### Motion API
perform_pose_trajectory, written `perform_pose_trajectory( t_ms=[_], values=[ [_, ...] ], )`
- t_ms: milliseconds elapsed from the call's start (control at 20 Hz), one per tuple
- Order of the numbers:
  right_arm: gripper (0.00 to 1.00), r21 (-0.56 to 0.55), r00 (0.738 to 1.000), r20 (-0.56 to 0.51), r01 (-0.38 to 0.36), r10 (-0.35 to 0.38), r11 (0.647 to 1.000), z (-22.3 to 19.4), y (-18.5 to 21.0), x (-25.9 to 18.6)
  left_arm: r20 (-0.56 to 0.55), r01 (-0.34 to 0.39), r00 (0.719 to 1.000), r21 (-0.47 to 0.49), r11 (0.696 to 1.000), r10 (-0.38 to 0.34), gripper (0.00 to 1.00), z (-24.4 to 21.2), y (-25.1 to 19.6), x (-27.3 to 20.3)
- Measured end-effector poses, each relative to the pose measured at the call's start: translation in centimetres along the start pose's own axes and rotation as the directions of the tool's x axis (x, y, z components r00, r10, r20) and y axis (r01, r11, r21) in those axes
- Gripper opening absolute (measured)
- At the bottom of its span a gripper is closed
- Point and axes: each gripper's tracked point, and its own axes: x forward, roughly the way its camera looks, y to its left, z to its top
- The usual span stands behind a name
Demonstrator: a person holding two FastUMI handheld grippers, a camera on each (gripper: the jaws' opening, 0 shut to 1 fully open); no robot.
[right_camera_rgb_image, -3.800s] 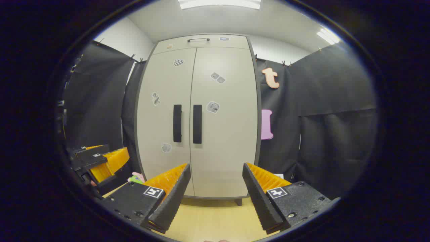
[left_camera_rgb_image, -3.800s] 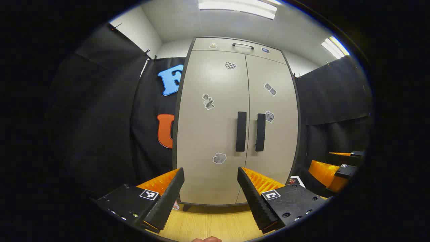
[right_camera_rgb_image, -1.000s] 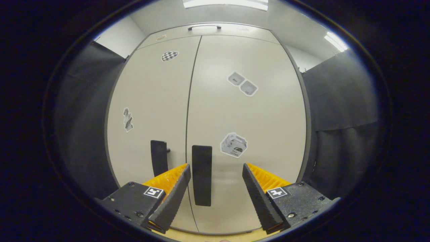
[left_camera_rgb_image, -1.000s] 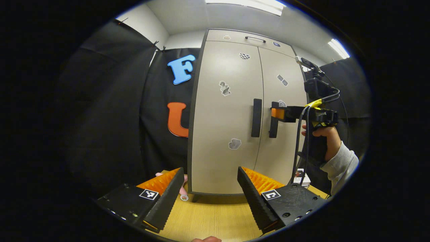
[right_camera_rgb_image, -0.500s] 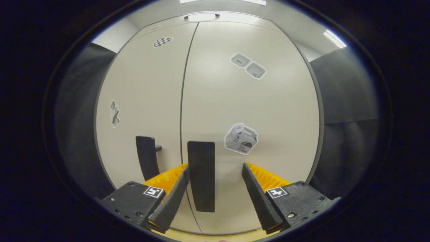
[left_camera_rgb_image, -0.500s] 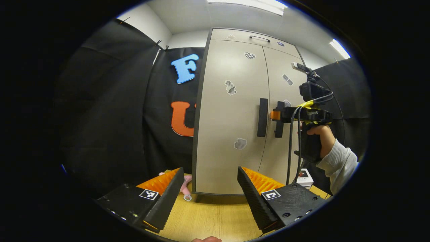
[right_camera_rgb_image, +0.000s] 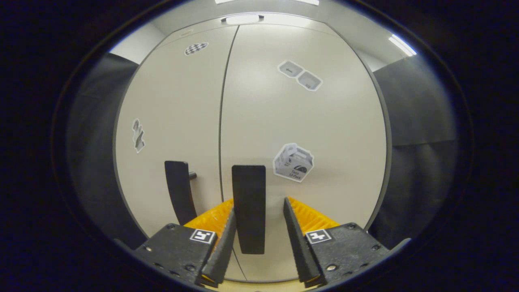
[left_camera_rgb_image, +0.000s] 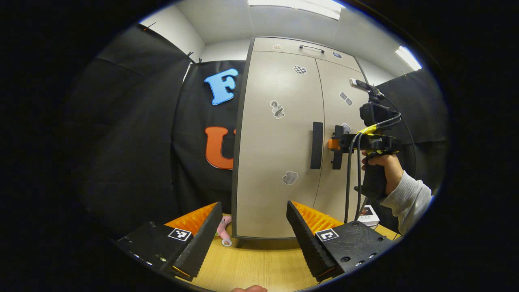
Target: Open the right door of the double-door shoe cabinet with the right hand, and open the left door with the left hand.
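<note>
Here the shoe cabinet (left_camera_rgb_image: 279,154) stands tall on a pale wood-grain surface (left_camera_rgb_image: 251,267), its two smooth beige doors shut and dotted with stickers. Each door carries a flat, matte black bar handle. In the right gripper view the right gripper (right_camera_rgb_image: 256,243) has its ridged fingers (right_camera_rgb_image: 221,247) on either side of the right door's handle (right_camera_rgb_image: 249,207), narrowed around it; whether they actually press it is hard to judge. In the left gripper view a hand (left_camera_rgb_image: 383,164) in a pale ribbed sleeve (left_camera_rgb_image: 409,198) holds that gripper level at the handle. The left gripper (left_camera_rgb_image: 254,231) hangs back, fingers spread, well apart from the left door's handle (left_camera_rgb_image: 316,145).
</note>
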Motion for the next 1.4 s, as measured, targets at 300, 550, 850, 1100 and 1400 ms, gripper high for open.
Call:
perform_pose_trajectory(
  t_ms=[300, 550, 850, 1100, 1400],
  values=[
    [0.23, 0.010, 1.000, 0.020, -0.003, 0.003, 1.000, -0.1, 0.8, -0.1, 0.007, -0.017, 1.000, -0.010, 1.000, 0.017, 0.95, -0.2, 0.9, -0.2],
    [0.19, 0.007, 1.000, 0.000, -0.017, 0.017, 1.000, 0.0, 0.8, -0.4, 0.004, -0.035, 0.999, -0.003, 0.999, 0.035, 0.95, 0.0, 1.5, -0.2],
    [0.19, 0.019, 0.997, -0.013, -0.074, 0.074, 0.997, -0.1, 0.1, -4.4, 0.003, -0.031, 1.000, 0.013, 0.999, 0.031, 0.95, 0.1, 1.1, -0.7],
    [0.19, 0.024, 0.994, -0.024, -0.104, 0.104, 0.994, -0.2, -1.8, -8.7, 0.014, -0.028, 1.000, 0.021, 0.999, 0.028, 0.95, 0.6, 0.5, -1.0],
    [0.19, 0.011, 0.992, -0.035, -0.121, 0.121, 0.993, -0.3, -3.4, -11.0, 0.020, -0.018, 1.000, 0.043, 0.999, 0.017, 0.95, 0.8, -0.6, -1.4]
  ],
)
